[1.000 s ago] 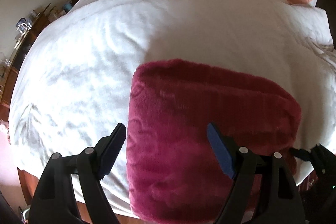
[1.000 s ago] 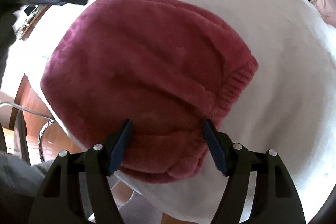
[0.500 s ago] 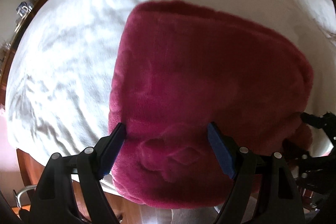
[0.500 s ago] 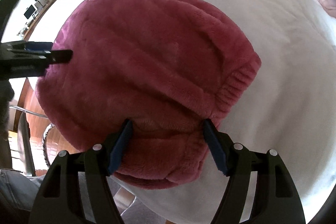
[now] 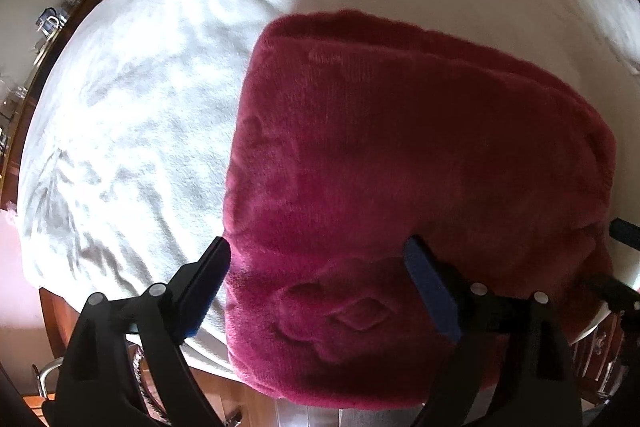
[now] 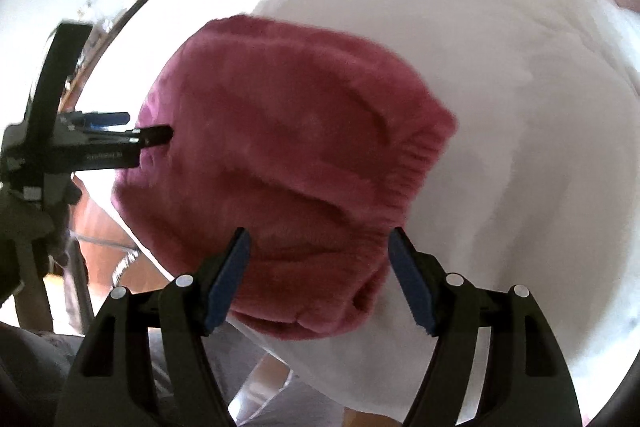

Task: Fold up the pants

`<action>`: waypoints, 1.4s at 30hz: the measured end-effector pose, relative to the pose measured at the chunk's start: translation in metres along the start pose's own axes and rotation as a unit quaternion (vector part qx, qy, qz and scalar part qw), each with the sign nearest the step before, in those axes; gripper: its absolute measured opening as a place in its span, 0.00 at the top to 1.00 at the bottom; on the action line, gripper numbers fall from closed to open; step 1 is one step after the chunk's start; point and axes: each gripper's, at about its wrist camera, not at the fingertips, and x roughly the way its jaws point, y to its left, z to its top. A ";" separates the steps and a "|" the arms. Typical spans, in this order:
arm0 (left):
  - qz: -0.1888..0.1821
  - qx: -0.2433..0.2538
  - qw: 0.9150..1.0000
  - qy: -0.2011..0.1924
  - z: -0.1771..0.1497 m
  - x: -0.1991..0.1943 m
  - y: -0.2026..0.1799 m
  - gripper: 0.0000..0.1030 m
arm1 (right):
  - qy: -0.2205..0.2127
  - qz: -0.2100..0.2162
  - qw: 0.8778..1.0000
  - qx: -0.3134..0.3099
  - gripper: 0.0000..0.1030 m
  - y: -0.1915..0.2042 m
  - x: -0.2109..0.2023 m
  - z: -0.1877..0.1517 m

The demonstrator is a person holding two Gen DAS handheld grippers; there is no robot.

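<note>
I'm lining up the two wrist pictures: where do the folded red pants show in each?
Left wrist view: the pants fill the centre and right, under the left gripper, whose jaws are opening.
Right wrist view: centre-left, above the right gripper.
Shared landmark: the white bedspread.

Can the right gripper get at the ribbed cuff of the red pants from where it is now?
Probably yes. The right gripper hangs open over the pants, the ribbed cuff lies exposed just beyond its right finger, and nothing covers it. The left gripper is at the far edge.
</note>
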 end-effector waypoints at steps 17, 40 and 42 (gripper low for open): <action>-0.030 -0.026 0.999 -0.027 0.043 0.017 0.042 0.09 | 0.022 0.057 0.986 0.156 0.03 -0.046 0.028 0.016; -0.234 -0.045 0.969 0.067 0.076 0.117 0.091 0.05 | 0.079 0.088 0.963 0.241 0.03 -0.071 0.091 0.016; -0.265 -0.056 0.959 0.079 0.078 0.128 0.097 0.05 | 0.080 0.092 0.961 0.247 0.09 -0.071 0.093 0.016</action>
